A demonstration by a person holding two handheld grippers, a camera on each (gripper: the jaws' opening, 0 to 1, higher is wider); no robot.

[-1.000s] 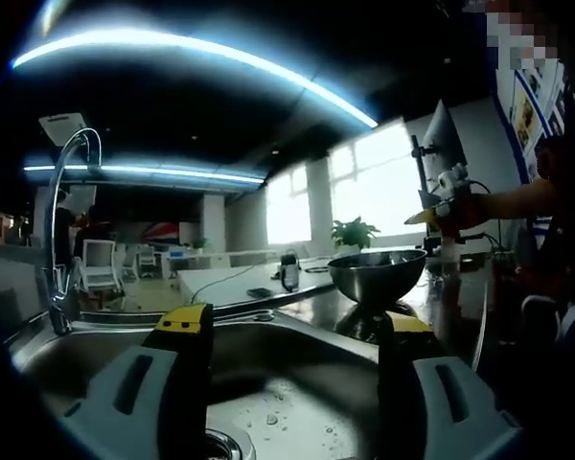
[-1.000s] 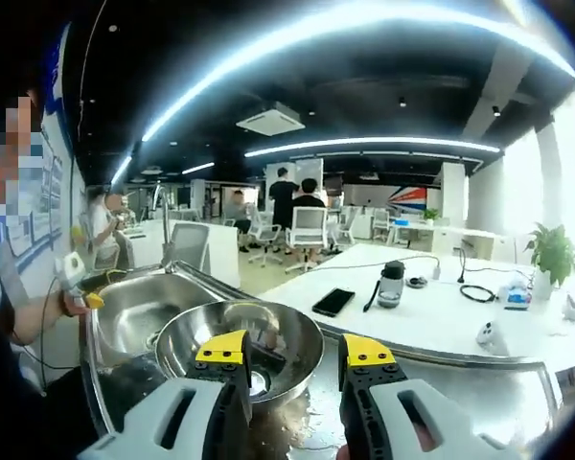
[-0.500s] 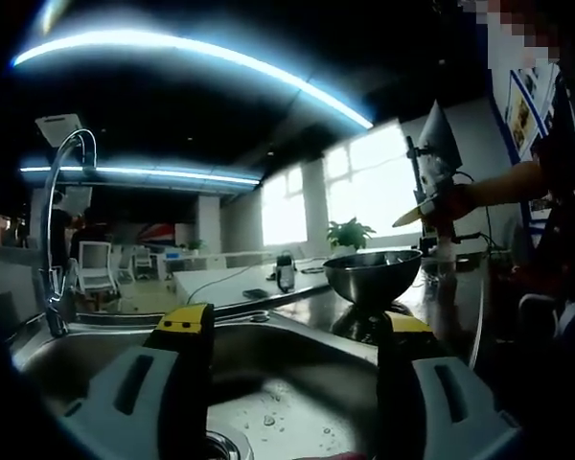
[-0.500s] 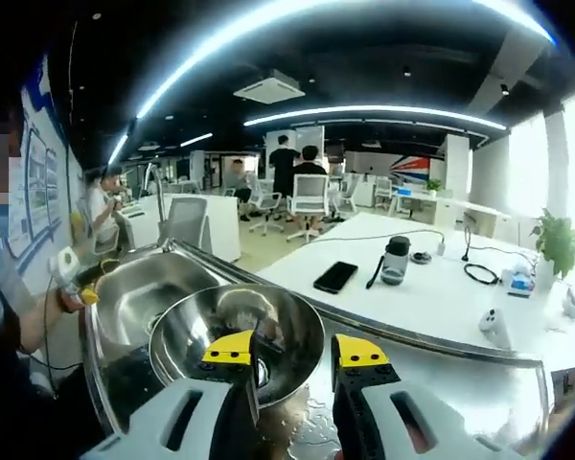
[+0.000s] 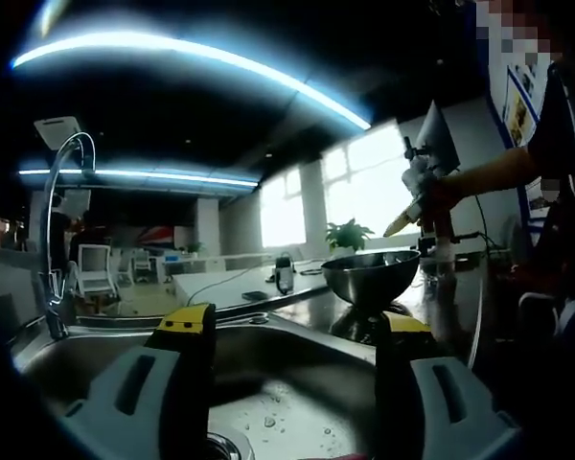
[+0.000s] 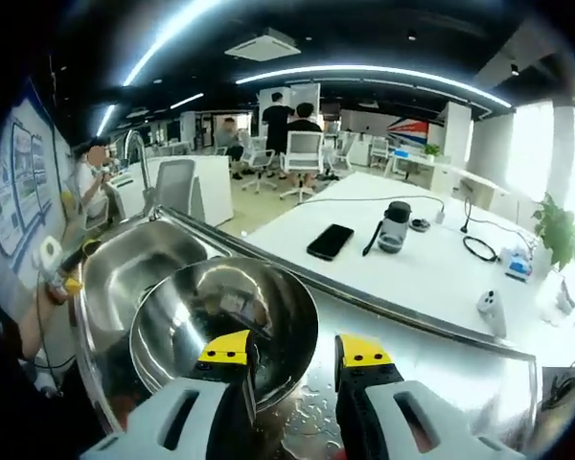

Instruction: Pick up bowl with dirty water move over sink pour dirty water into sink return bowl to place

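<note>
An open office with long ceiling lights and bright windows lies behind a steel bench (image 6: 431, 335) that carries a sink (image 6: 134, 273).

In the right gripper view, the right claw (image 6: 292, 359) has its yellow-tipped jaws rising from 6 o'clock, set on either side of the near rim of the bowl (image 6: 220, 321): one jaw stands inside the bowl, the other outside over the wet bench. The gap between them is narrow, but I cannot tell if they already press the rim. The bowl is steel and shiny and sits on the bench just beside the sink, which is at 10 o'clock from it. Whether dirty water is inside, I cannot tell from the reflections. Further out, at 1 o'clock, a phone (image 6: 330, 241) and a dark bottle (image 6: 395, 226) lie on a white table.

In the left gripper view, the left claw (image 5: 292, 331) is wide open and holds nothing, and it hangs over the sink basin. The faucet (image 5: 57, 230) rises at 9 o'clock, and the bowl is seen at 2 o'clock from this claw, on the bench.

To do this step well, I think the right claw should close firmly on the rim, then lift slowly and keep the bowl level, because a one-side grip lets it tip easily.
</note>
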